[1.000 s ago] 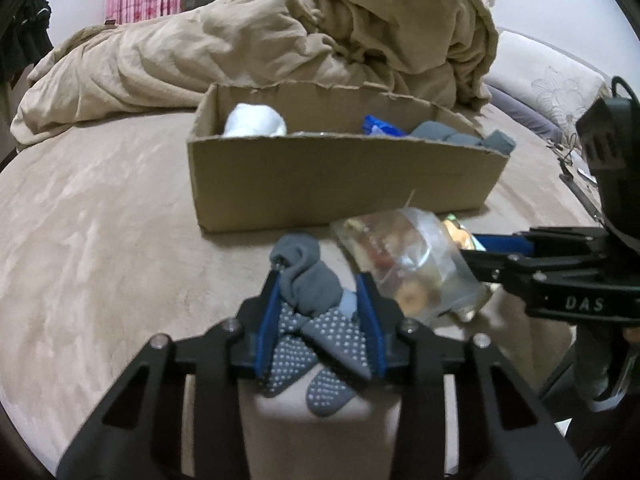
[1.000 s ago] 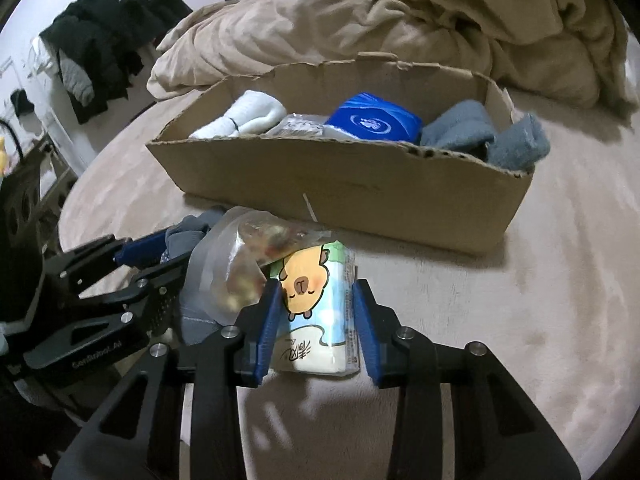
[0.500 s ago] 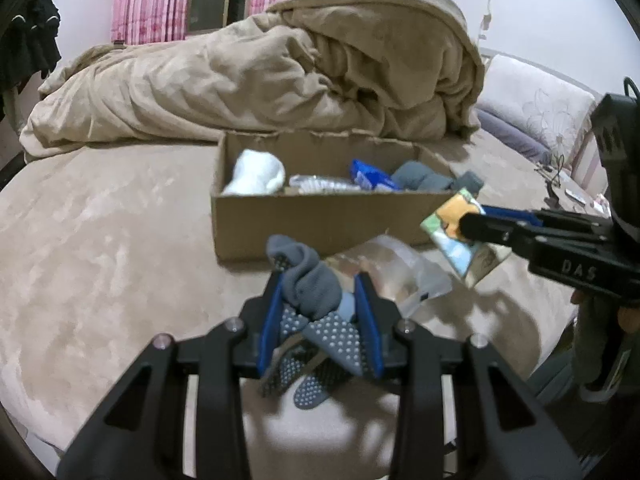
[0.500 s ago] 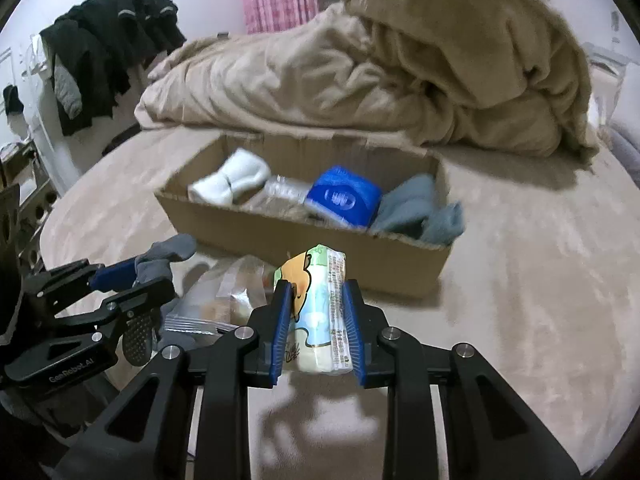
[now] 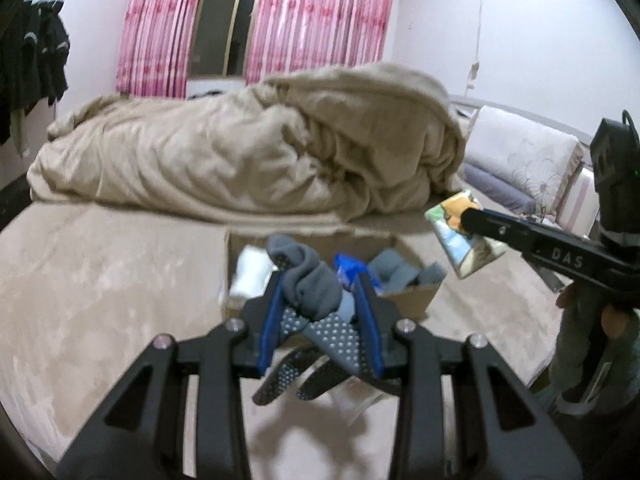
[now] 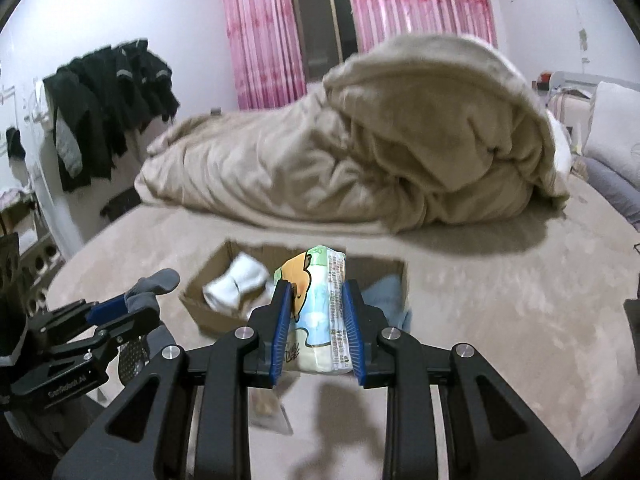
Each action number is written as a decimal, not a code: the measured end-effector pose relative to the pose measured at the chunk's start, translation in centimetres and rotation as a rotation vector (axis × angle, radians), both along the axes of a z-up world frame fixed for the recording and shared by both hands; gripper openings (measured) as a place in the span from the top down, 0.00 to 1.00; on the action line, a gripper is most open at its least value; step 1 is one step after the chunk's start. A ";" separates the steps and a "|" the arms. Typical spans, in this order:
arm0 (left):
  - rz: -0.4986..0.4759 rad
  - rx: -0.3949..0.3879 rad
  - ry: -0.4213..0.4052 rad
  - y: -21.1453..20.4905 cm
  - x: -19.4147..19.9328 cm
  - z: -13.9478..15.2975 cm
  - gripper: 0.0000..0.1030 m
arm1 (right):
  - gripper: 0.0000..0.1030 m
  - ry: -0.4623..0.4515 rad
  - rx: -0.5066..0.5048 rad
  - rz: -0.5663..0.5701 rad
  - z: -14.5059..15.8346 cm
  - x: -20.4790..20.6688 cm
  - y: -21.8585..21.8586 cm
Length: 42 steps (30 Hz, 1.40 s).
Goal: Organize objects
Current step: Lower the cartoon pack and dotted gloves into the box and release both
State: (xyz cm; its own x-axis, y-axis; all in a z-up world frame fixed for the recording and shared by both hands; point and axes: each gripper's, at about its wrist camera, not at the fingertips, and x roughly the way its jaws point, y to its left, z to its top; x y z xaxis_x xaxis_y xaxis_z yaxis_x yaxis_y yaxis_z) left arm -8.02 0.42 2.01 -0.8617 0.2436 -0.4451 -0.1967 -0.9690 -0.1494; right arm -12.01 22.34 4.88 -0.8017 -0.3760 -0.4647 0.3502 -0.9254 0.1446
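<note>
Left gripper (image 5: 318,320) pinches a limp, light grey sock (image 5: 310,286) mid-bundle, toes dangling below. Right gripper (image 6: 316,322) squeezes a soft tissue pack (image 6: 320,312) by its sides. The cardboard box (image 6: 200,312) lies ahead, beneath both.

Both loads lifted off the bed
Socks (image 5: 316,292) and tissue pack (image 6: 320,312) now ride high above the box (image 6: 208,312); snack bag (image 6: 268,408) left below

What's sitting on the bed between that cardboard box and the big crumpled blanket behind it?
Nothing. In the right wrist view, only bare beige bed surface separates the cardboard box from the blanket.
</note>
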 end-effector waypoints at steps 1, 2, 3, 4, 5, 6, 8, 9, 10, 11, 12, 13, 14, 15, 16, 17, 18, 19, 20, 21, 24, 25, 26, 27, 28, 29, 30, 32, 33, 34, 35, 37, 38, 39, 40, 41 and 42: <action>-0.002 -0.001 0.015 0.0 0.0 0.6 0.65 | 0.73 0.011 -0.009 -0.001 0.5 0.0 0.0; -0.002 -0.003 0.029 0.0 0.0 1.2 0.65 | 0.73 0.020 -0.014 -0.002 1.0 0.0 0.0; 0.001 -0.003 0.046 -0.1 -0.1 1.8 0.65 | 0.73 0.029 -0.022 -0.002 1.4 -0.1 0.1; 0.005 -0.005 0.061 -0.2 -0.3 2.4 0.65 | 0.73 0.036 -0.026 -0.002 1.8 -0.2 0.1; 0.009 -0.007 0.066 -0.3 -0.7 2.8 0.65 | 0.73 0.044 -0.031 -0.003 2.1 -0.3 0.1; 0.012 -0.006 0.067 -0.5 -1.1 3.1 0.65 | 0.73 0.052 -0.034 -0.005 2.4 -0.5 0.1; 0.014 0.000 0.056 -0.7 -2.3 3.3 0.65 | 0.73 0.059 -0.039 -0.009 2.8 -1.0 0.1; 0.014 0.001 0.049 -0.8 -2.9 3.2 0.65 | 0.73 0.062 -0.044 -0.014 2.8 -1.5 0.1; 0.015 -0.004 0.041 -1.0 -3.7 3.0 0.65 | 0.73 0.062 -0.045 -0.016 2.8 -1.8 0.1; 0.018 -0.010 0.036 -1.0 -4.4 2.7 0.65 | 0.73 0.058 -0.046 -0.017 2.8 -2.4 0.2; 0.023 -0.018 0.027 -1.0 -5.3 2.3 0.65 | 0.73 0.049 -0.048 -0.015 2.7 -3.0 0.2; 0.028 -0.023 0.012 -1.0 -6.0 1.8 0.65 | 0.73 0.040 -0.048 -0.011 2.6 -3.7 0.2; 0.026 -0.012 -0.017 -1.2 -7.0 1.2 0.65 | 0.73 0.032 -0.044 -0.009 2.4 -4.3 0.2; 0.020 0.001 -0.038 -1.4 -7.8 0.7 0.65 | 0.73 0.018 -0.044 -0.012 2.1 -5.2 0.3; 0.020 0.005 -0.043 -1.5 -8.3 0.4 0.65 | 0.73 0.003 -0.045 -0.012 1.7 -5.9 0.3; 0.029 -0.009 -0.040 -1.6 -8.8 0.1 0.65 | 0.73 -0.009 -0.045 -0.010 1.4 -6.4 0.4; 0.041 -0.023 -0.048 -1.6 -9.4 -0.3 0.65 | 0.73 -0.020 -0.043 -0.013 0.9 -7.0 0.4; 0.040 -0.018 -0.058 -1.7 -9.8 -0.6 0.65 | 0.73 -0.029 -0.038 -0.016 0.4 -7.5 0.4; 0.030 -0.013 -0.069 -1.7 -10.3 -0.9 0.65 | 0.73 -0.041 -0.034 -0.019 -0.1 -7.9 0.4; 0.030 -0.019 -0.067 -1.6 -10.5 -1.2 0.65 | 0.73 -0.062 -0.034 -0.021 -0.8 -8.4 0.3; 0.045 -0.051 -0.081 -1.3 -11.5 -2.6 0.65 | 0.73 -0.116 -0.044 -0.016 -2.3 -9.6 0.3; 0.046 -0.053 -0.094 -1.3 -12.0 -3.1 0.65 | 0.73 -0.127 -0.044 -0.015 -2.6 -9.8 0.2; 0.052 -0.057 -0.110 -1.2 -12.4 -3.5 0.65 | 0.73 -0.136 -0.041 -0.014 -2.9 -10.1 0.1; 0.044 -0.049 -0.140 -1.2 -12.9 -4.0 0.65 | 0.73 -0.141 -0.037 -0.014 -3.1 -10.2 0.0; 0.033 -0.041 -0.155 -1.2 -13.2 -4.3 0.65 | 0.73 -0.144 -0.033 -0.014 -3.3 -10.3 0.0; 0.026 -0.042 -0.171 -1.0 -13.5 -4.6 0.65 | 0.73 -0.149 -0.030 -0.014 -3.4 -10.4 -0.1; 0.024 -0.048 -0.182 -0.8 -13.7 -5.0 0.65 | 0.73 -0.156 -0.025 -0.014 -3.7 -10.5 -0.2; 0.016 -0.046 -0.216 -0.6 -14.3 -5.7 0.65 | 0.73 -0.167 -0.014 -0.016 -4.2 -10.8 -0.5; 0.013 -0.042 -0.230 -0.5 -14.4 -6.0 0.65 | 0.73 -0.178 -0.005 -0.018 -4.6 -11.0 -0.7; 0.011 -0.035 -0.252 -0.5 -14.7 -6.4 0.65 | 0.73 -0.188 0.002 -0.020 -4.9 -11.2 -0.8; 0.010 -0.032 -0.271 -0.5 -15.0 -6.8 0.65 | 0.73 -0.202 0.009 -0.026 -5.4 -11.4 -0.8; 0.014 -0.027 -0.291 -0.6 -15.2 -7.1 0.64 | 0.73 -0.224 0.018 -0.030 -6.1 -11.8 -0.9; 0.015 -0.026 -0.298 -0.6 -15.2 -7.3 0.63 | 0.73 -0.235 0.022 -0.031 -6.5 -11.9 -0.9; 0.015 -0.026 -0.308 -0.7 -15.3 -7.5 0.62 | 0.73 -0.250 0.029 -0.033 -7.0 -12.1 -1.0; 0.018 -0.026 -0.314 -0.7 -15.4 -7.6 0.62 | 0.73 -0.261 0.034 -0.035 -7.3 -12.3 -1.1; 0.021 -0.023 -0.322 -0.8 -15.4 -7.9 0.62 | 0.73 -0.273 0.040 -0.037 -7.7 -12.5 -1.1; 0.022 -0.023 -0.327 -0.9 -15.4 -8.0 0.62 | 0.73 -0.285 0.046 -0.041 -8.2 -12.6 -1.2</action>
State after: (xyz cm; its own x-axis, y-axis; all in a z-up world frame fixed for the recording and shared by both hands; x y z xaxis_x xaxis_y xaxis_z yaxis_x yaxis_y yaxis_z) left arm -23.44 -0.44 -5.96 -0.6775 0.2134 -0.7039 -0.1210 -0.9763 -0.1795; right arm -24.66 21.17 -3.32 -0.6503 -0.3191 -0.6894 0.2636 -0.9459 0.1892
